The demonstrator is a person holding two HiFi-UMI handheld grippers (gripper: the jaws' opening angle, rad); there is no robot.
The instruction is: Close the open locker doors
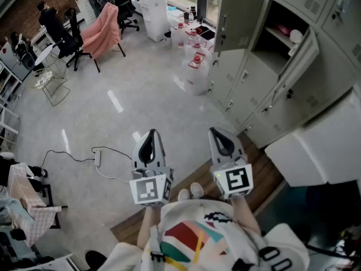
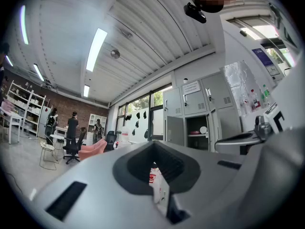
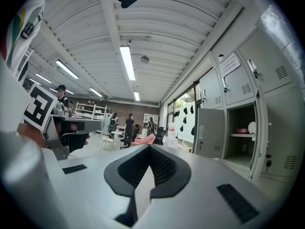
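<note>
Both tools sit low centre in the head view, tucked near my chest, since I'm not at the lockers [image 1: 324, 16] yet. The left gripper [image 1: 151, 139] is clenched on nothing, and the right gripper [image 1: 221, 137] is the same, empty. My guess is that closed jaws make blunt pushers for doors. The lockers fill the upper right, well apart from both tools. The grey door [image 1: 241, 20] swings out at upper centre and the pale door [image 1: 298, 58] angles out at upper right, with an open compartment [image 1: 277, 35] between them. I judge the task not started; I need to step closer and push each door.
</note>
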